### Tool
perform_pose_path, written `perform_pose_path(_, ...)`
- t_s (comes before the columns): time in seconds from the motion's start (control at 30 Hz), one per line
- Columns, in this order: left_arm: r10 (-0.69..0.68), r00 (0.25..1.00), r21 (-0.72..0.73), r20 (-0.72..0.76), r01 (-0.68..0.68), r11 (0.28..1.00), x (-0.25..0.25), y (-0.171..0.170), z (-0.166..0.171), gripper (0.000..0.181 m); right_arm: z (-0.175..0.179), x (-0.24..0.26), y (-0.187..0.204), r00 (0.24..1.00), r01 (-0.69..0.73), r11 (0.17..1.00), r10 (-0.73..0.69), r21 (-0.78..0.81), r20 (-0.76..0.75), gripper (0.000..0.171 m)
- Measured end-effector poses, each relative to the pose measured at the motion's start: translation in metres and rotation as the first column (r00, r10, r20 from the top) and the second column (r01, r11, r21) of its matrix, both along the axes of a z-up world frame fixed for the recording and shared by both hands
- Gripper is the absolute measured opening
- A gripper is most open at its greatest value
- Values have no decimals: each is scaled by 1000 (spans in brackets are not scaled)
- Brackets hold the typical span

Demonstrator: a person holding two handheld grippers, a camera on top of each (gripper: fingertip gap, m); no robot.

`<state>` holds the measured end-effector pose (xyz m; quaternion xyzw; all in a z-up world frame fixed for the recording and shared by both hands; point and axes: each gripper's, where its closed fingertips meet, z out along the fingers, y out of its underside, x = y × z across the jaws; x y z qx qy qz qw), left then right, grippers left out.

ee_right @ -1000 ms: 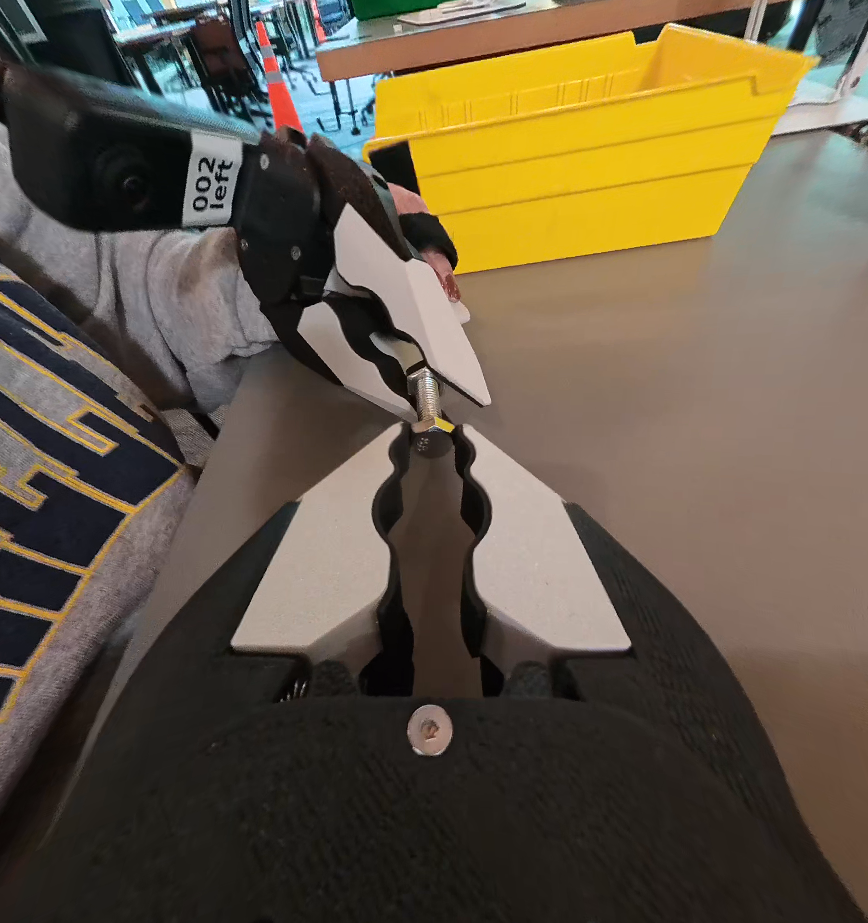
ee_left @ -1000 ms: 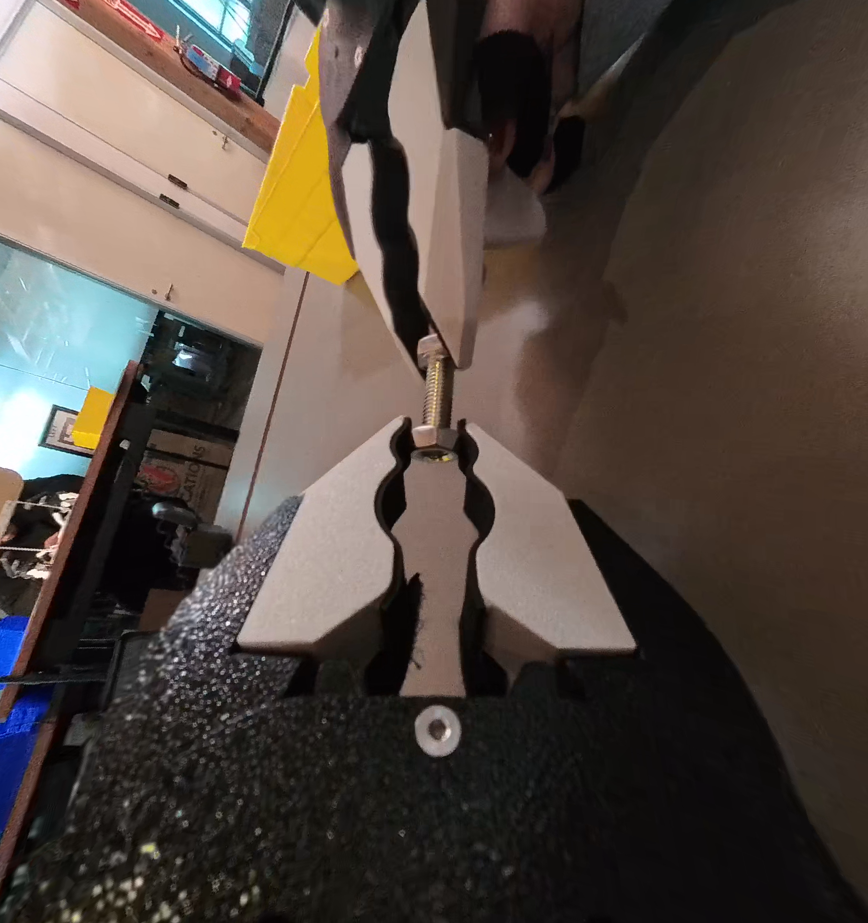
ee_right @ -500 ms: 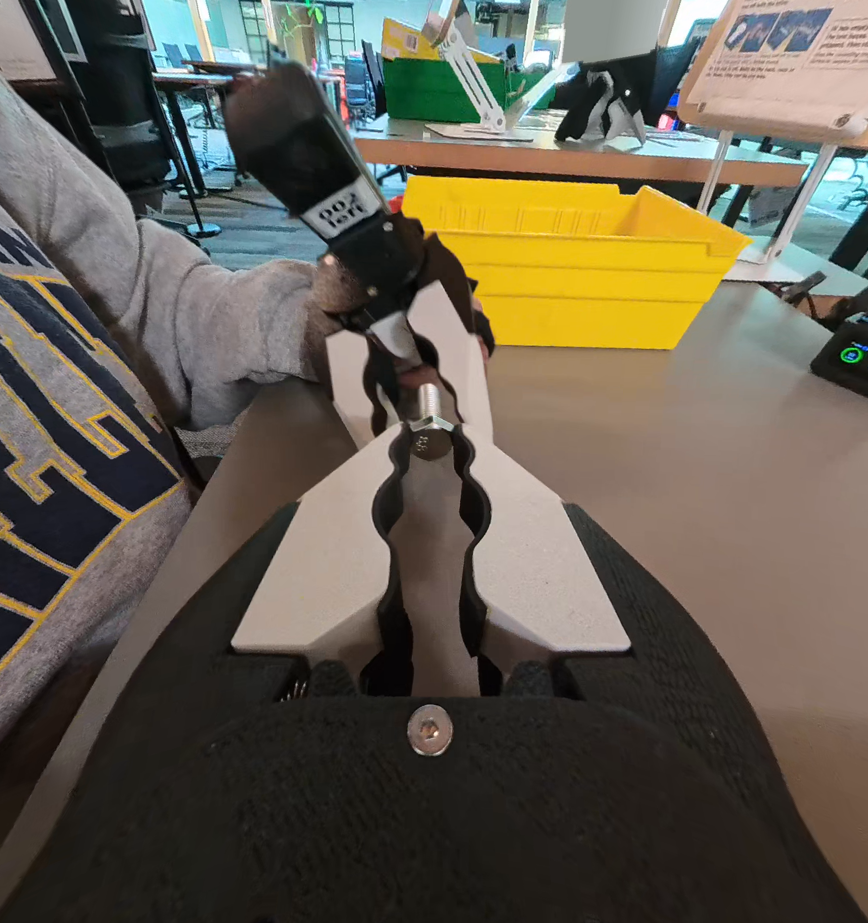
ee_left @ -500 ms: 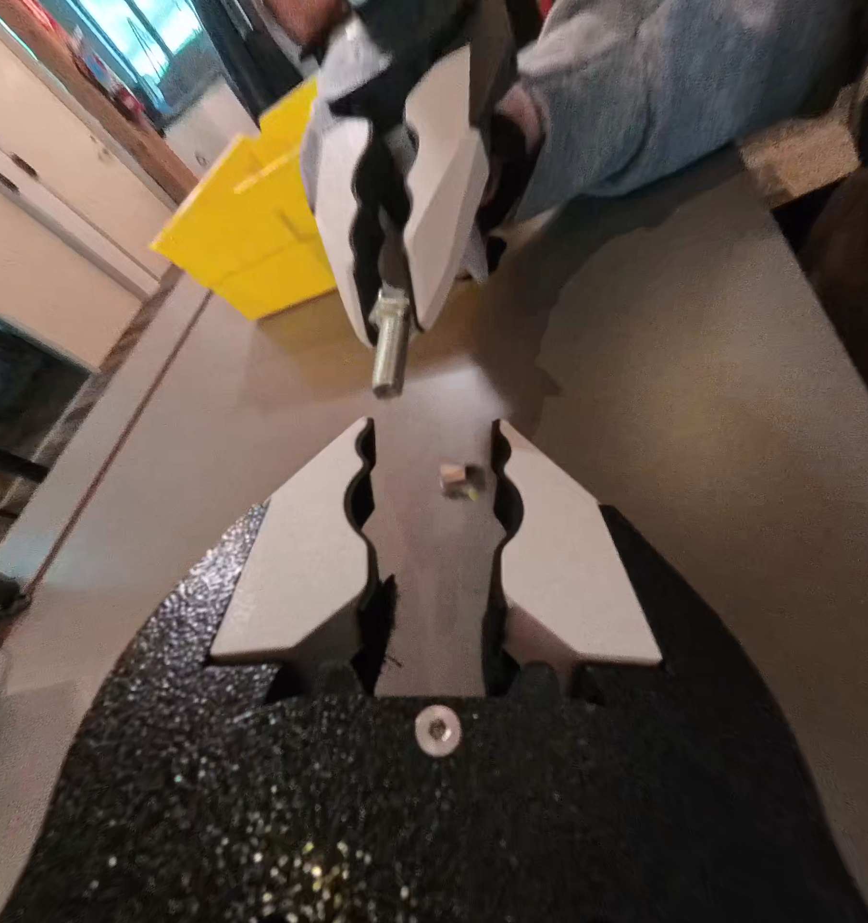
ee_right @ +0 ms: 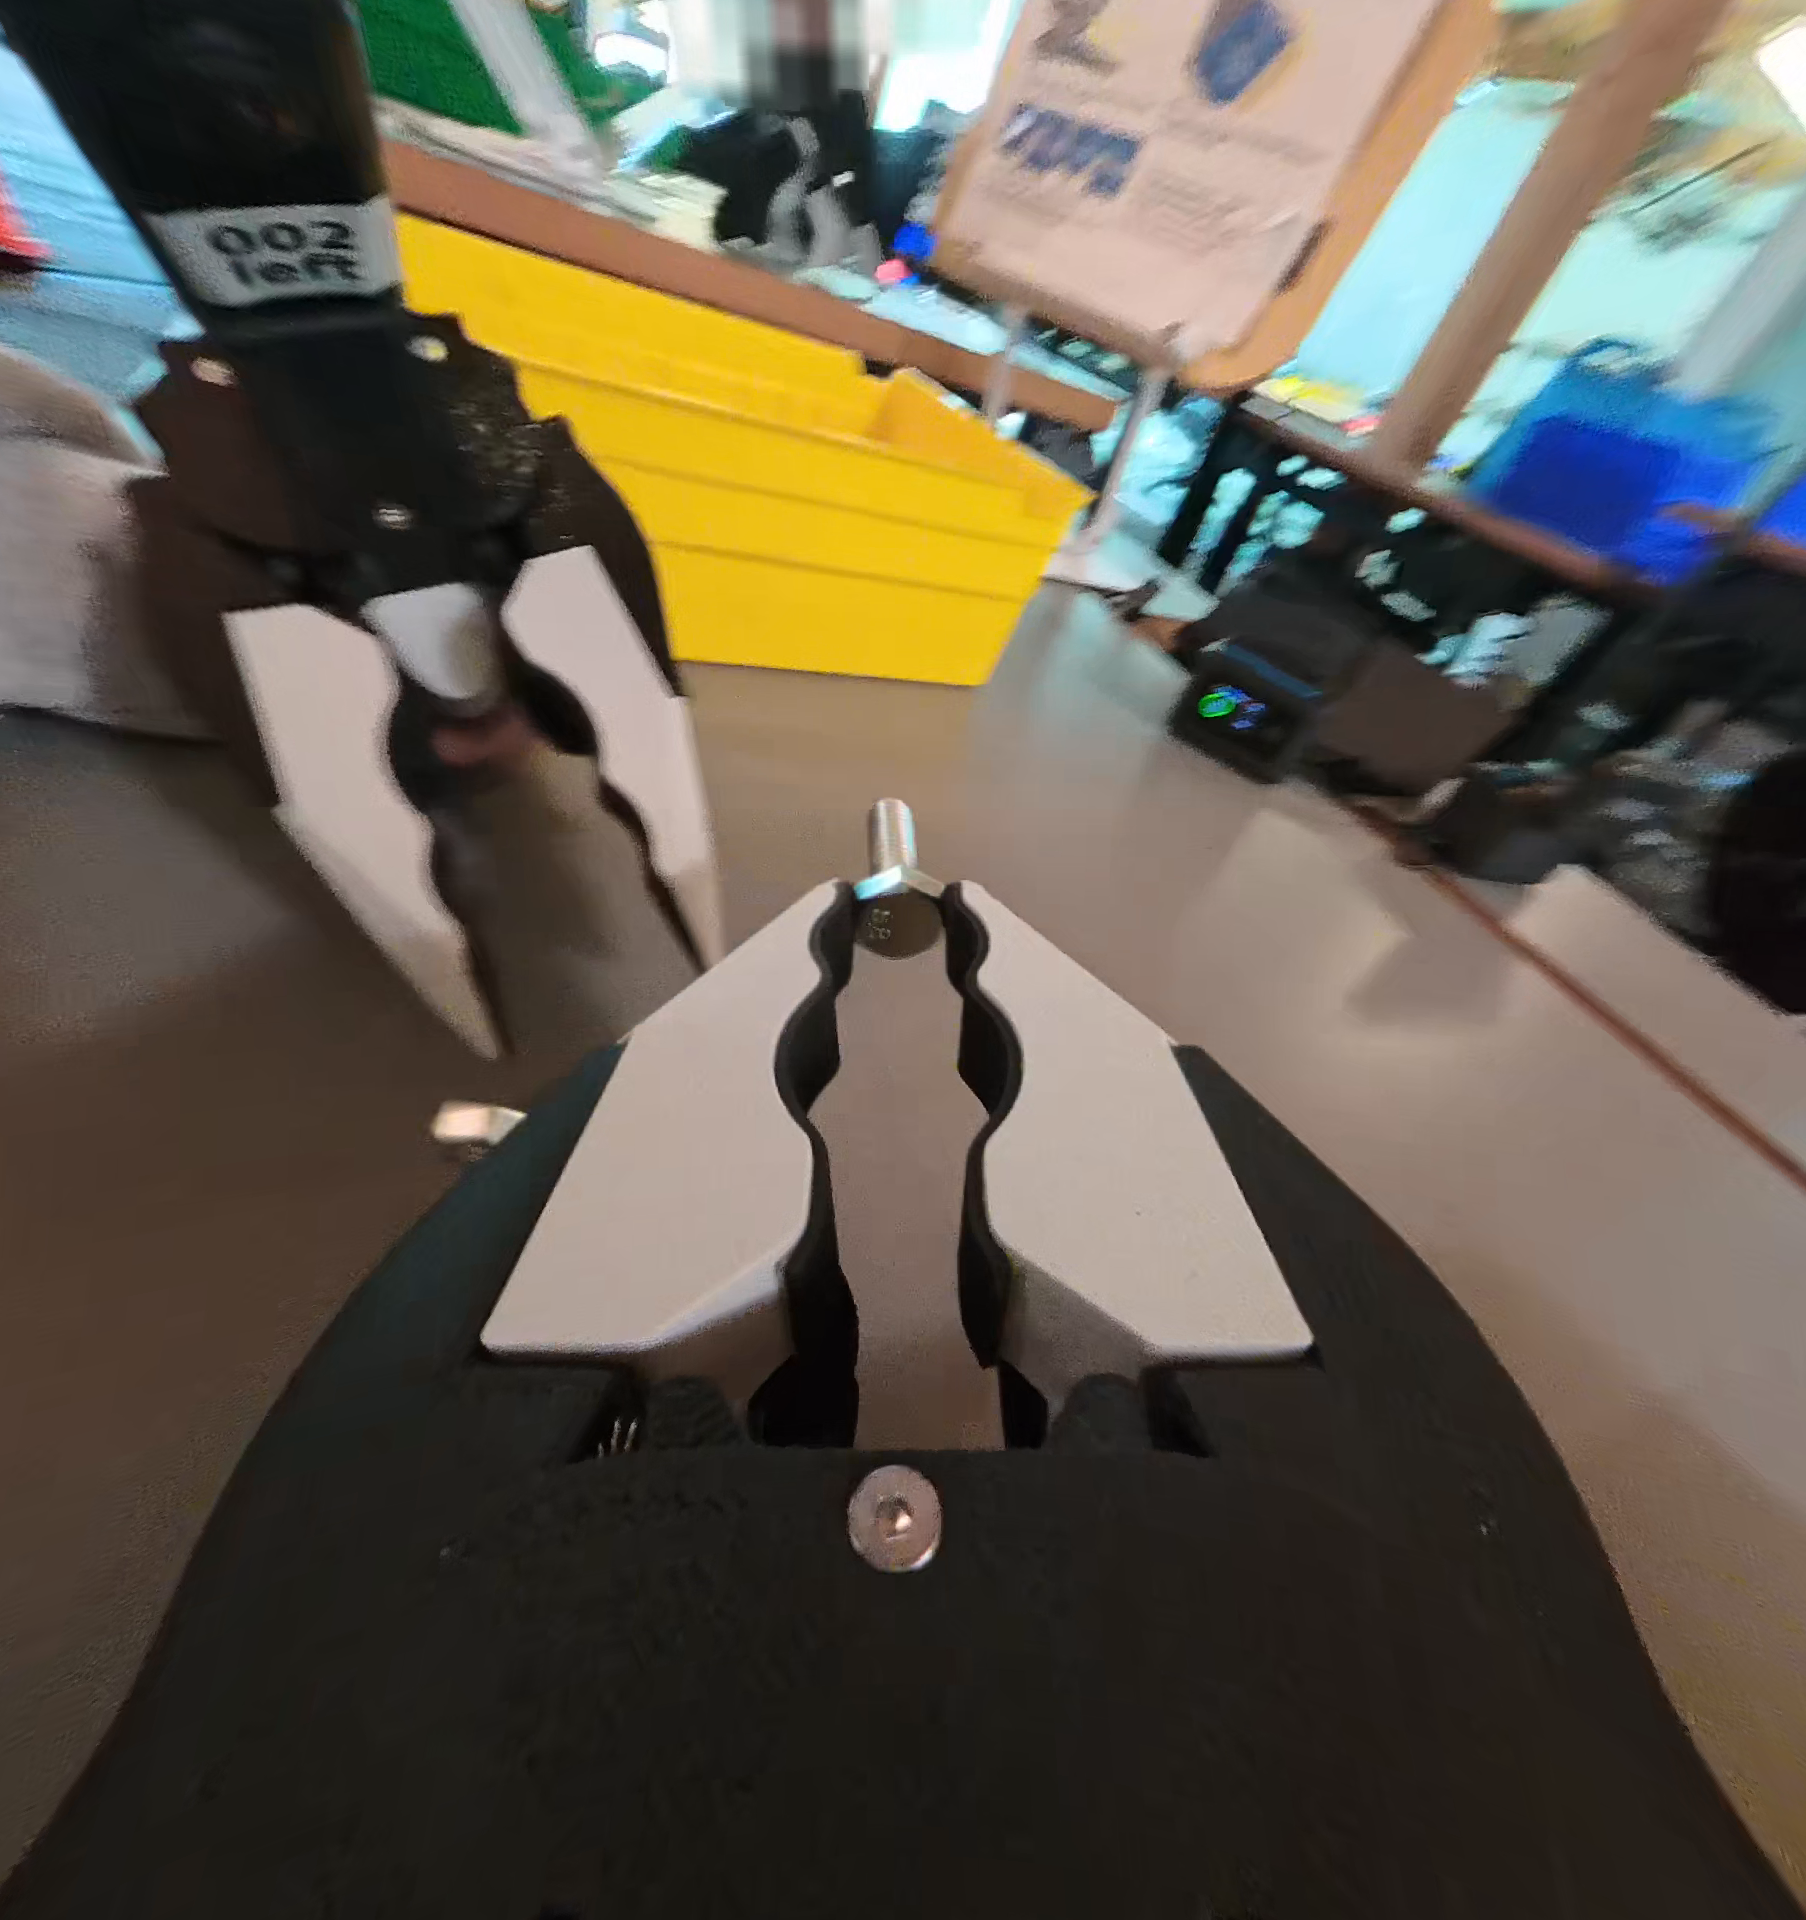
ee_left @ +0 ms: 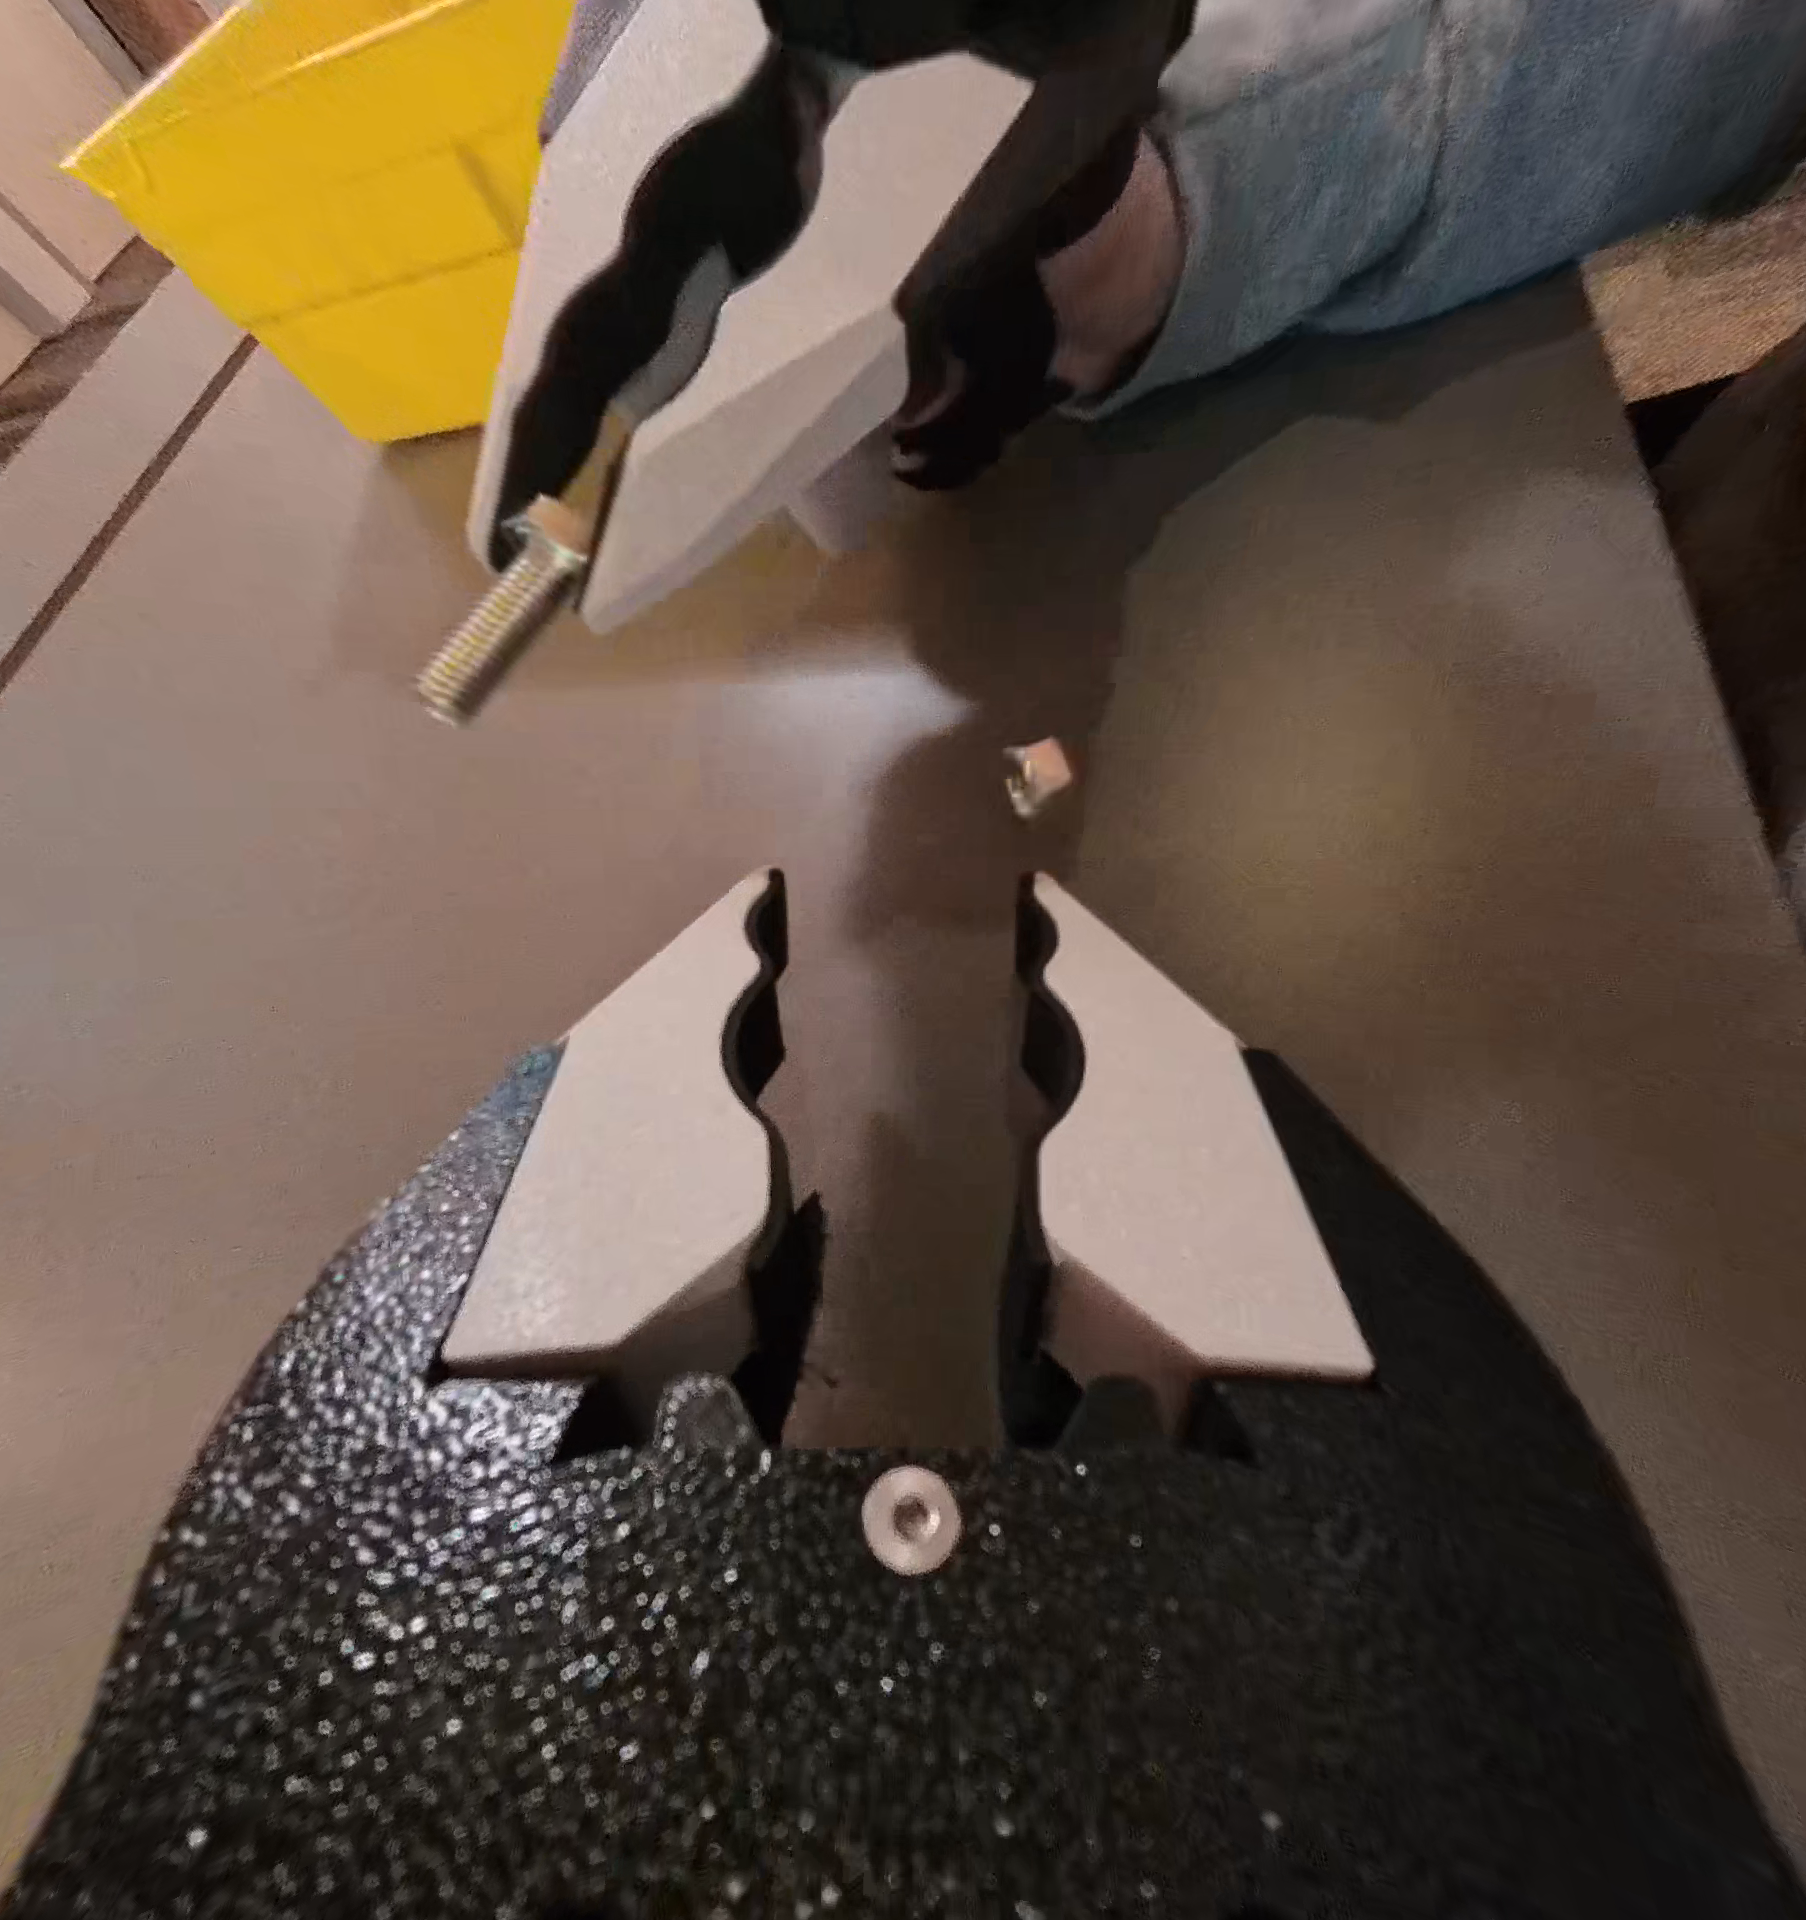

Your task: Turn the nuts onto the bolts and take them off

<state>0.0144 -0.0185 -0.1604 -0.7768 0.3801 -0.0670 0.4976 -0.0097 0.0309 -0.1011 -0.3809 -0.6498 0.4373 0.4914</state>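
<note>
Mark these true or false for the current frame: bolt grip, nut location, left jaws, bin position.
1. The right gripper clamps the bolt by its head. True.
2. The nut is threaded on the bolt. False: it lies loose on the table.
3. The left gripper has its jaws open and empty. True.
4. The yellow bin is held by the left gripper. False: it sits on the table behind both grippers.

Warm indoor light leaves a pale glare patch on the counter (ee_left: 857, 707) in the left wrist view, with soft shadows beside it. The right wrist view is streaked with motion blur, the background smeared and bowed toward its edges by the wide lens.
</note>
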Motion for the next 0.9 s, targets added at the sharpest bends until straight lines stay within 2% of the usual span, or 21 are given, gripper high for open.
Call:
perform_pose_path(0.1, -54, 997, -1, 55, 55, 999, 14, -5, 7, 41, 7, 0, 7, 995, 73, 996, -70, 51, -71, 16)
perform_pose_path(0.27, -87, 996, -91, 38, 90, 992, 27, -3, -3, 35, 28, 6, -5, 984, 83, 989, -61, 122, -170, 16)
perform_pose_path(0.37, -85, 996, -160, -5, 83, 984, 26, -3, -16, 32, 79, 28, -10, 949, 133, 985, -93, 112, -302, 16)
perform_pose_path(0.47, -46, 998, -161, -30, 41, 986, 18, -4, -16, 31, 136, 69, 21, 888, 282, 955, -222, 94, -404, 16)
perform_pose_path(0.53, -12, 1000, -170, -20, 9, 985, 13, -7, -14, 35, 144, 98, 64, 882, 406, 906, -356, 115, -309, 16)
perform_pose_path(0.6, 16, 1000, -162, 23, -12, 987, 8, -9, -7, 39, 118, 126, 110, 876, 482, 859, -477, 174, -74, 16)
perform_pose_path(0.67, 40, 997, -187, 67, -27, 982, 4, -12, -5, 40, 94, 152, 150, 822, 540, 812, -566, 224, 70, 16)
perform_pose_path(0.77, 44, 994, -262, 104, -16, 965, 4, -16, -14, 43, 76, 166, 195, 768, 563, 777, -618, 281, 169, 16)
perform_pose_path(0.9, 40, 995, -300, 91, -11, 954, 11, -12, -21, 39, 43, 156, 250, 684, 501, 801, -598, 327, 417, 16)
